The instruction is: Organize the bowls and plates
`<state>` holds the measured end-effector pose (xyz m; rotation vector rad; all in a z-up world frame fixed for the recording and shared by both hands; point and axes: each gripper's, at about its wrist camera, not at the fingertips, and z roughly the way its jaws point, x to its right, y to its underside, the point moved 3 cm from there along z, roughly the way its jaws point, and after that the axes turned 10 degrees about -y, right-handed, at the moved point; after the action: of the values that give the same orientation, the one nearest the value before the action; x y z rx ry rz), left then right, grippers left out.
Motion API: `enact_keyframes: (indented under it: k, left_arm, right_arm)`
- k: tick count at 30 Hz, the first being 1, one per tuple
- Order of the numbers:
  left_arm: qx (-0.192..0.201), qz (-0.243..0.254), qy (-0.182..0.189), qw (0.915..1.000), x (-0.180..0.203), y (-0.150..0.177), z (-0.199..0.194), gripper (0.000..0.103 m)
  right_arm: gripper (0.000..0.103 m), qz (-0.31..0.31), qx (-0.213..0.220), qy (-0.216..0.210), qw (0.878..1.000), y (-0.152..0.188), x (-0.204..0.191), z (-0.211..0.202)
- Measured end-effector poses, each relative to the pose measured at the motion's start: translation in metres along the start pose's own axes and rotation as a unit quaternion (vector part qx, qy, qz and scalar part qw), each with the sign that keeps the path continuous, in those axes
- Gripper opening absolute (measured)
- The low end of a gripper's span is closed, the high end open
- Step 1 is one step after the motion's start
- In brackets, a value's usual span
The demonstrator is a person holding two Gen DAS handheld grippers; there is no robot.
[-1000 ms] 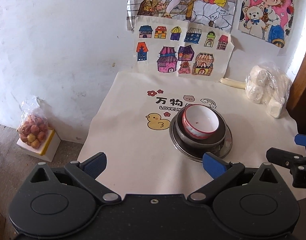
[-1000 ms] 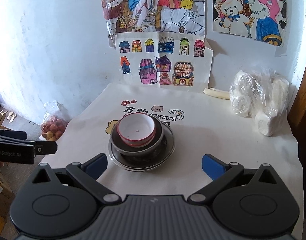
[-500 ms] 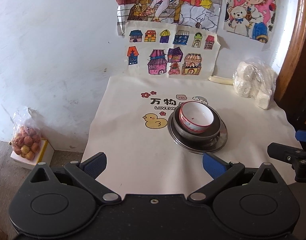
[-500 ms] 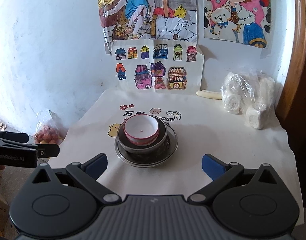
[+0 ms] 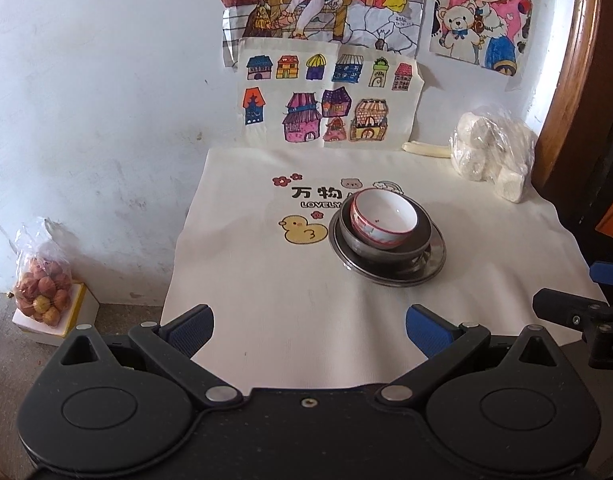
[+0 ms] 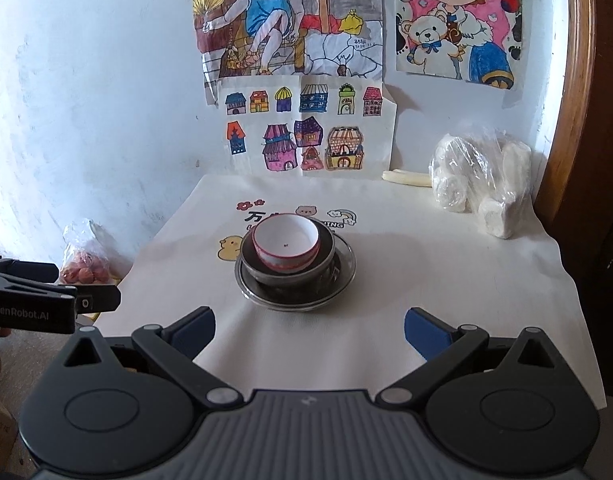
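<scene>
I am looking at a table draped in a cream cloth (image 6: 426, 280) against a white wall hung with children's drawings (image 6: 310, 128), a bag of white lumps (image 6: 482, 184) lying at the far right. Near the cloth's middle the steel plate (image 6: 342, 280) is carrying a dark metal bowl (image 6: 326, 256), and the red-rimmed white bowl (image 6: 286, 246) is nesting inside that. I am holding the left gripper (image 5: 308, 322) and right gripper (image 6: 309, 324) wide apart and empty, both hanging short of the stack. I judge the stacking finished; next I am only needing to stay clear without nudging it.
</scene>
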<state>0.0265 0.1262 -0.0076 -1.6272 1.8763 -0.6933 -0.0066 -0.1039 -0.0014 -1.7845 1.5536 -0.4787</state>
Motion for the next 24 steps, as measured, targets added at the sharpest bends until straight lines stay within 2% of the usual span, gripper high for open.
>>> enact_keyframes:
  k: [24]
  left_arm:
    - [-0.007,0.006,0.006,0.9999,-0.0029,0.0052,0.0019,0.102]
  right_arm:
    - [0.103,0.007,-0.013,0.008,1.0,0.0048,-0.007,-0.0001]
